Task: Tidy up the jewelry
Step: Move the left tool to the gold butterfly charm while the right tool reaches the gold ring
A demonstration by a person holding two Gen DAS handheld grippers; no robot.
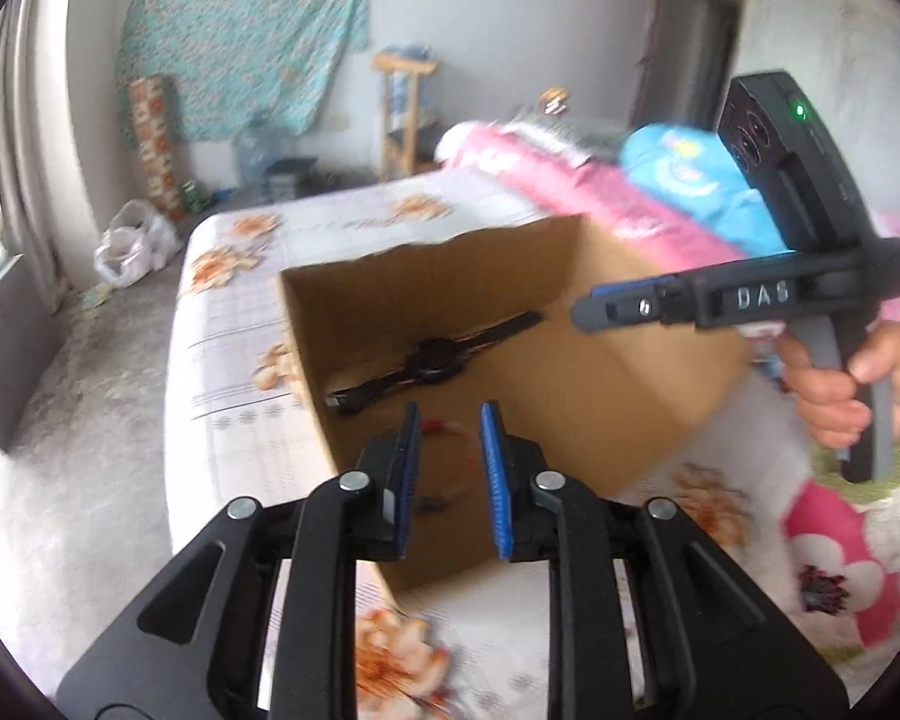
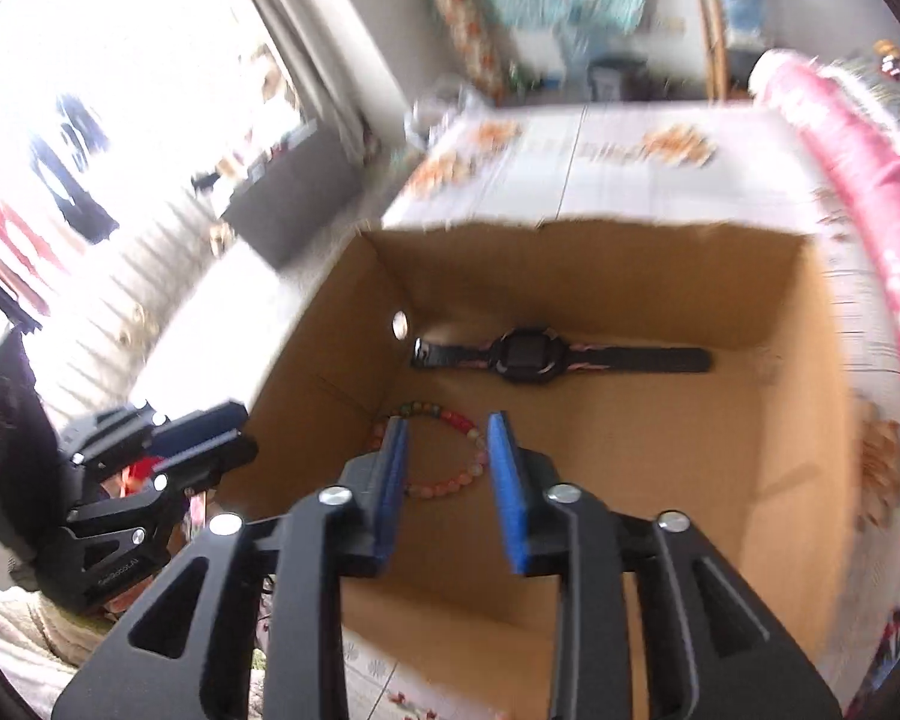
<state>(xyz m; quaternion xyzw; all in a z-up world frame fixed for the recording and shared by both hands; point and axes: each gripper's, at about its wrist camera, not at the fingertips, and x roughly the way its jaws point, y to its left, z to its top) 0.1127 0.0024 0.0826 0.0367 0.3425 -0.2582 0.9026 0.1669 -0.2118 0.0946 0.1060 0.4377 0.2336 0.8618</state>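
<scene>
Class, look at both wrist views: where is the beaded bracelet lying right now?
The beaded bracelet lies on the floor of the cardboard box, near its left wall in the right wrist view, just in front of the black watch.

Daylight is flooding in from the window (image 2: 138, 90) on the left, blowing that side of the right wrist view out to white glare. Both pictures are smearing with motion blur, most along the far rim of the cardboard box (image 2: 570, 228) and the bed sheet (image 1: 342, 216). The fisheye lens is bending straight lines and darkening the corners. A soft shadow is lying inside the box.
</scene>
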